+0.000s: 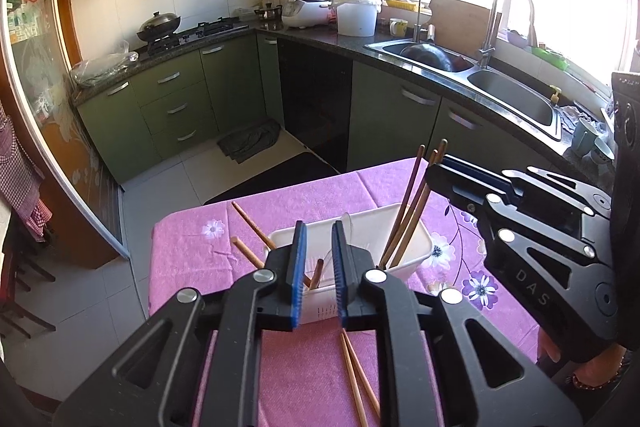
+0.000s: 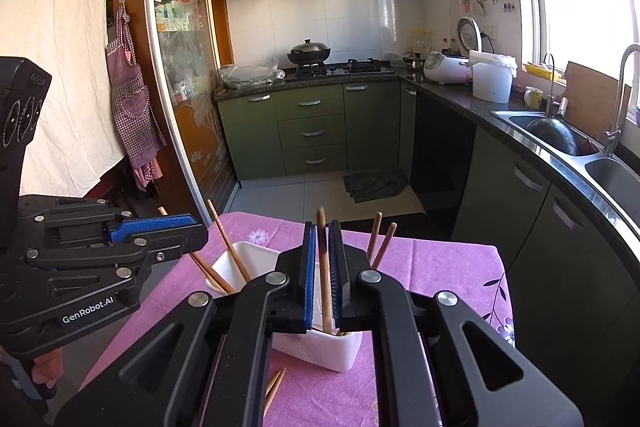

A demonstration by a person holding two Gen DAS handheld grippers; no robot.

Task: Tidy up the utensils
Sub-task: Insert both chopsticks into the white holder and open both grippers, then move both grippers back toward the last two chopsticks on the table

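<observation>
A white plastic utensil bin (image 1: 416, 247) stands on the pink flowered tablecloth (image 1: 192, 251), with several wooden chopsticks (image 1: 408, 223) leaning in it. My left gripper (image 1: 319, 275) hovers over the bin's left end, jaws slightly apart, a clear plastic spoon (image 1: 347, 223) by its right pad; whether it is gripped is unclear. My right gripper (image 2: 323, 279) holds one chopstick (image 2: 324, 267) upright over the bin (image 2: 336, 351), its jaws close around it. Two loose chopsticks (image 1: 356, 379) lie on the cloth in front of the bin.
The table stands in a kitchen. Green cabinets (image 2: 308, 131), a stove with a wok (image 2: 310, 53) and a counter with a double sink (image 1: 512, 95) lie beyond it. The table's far edge (image 1: 256, 193) drops to a tiled floor with a dark mat.
</observation>
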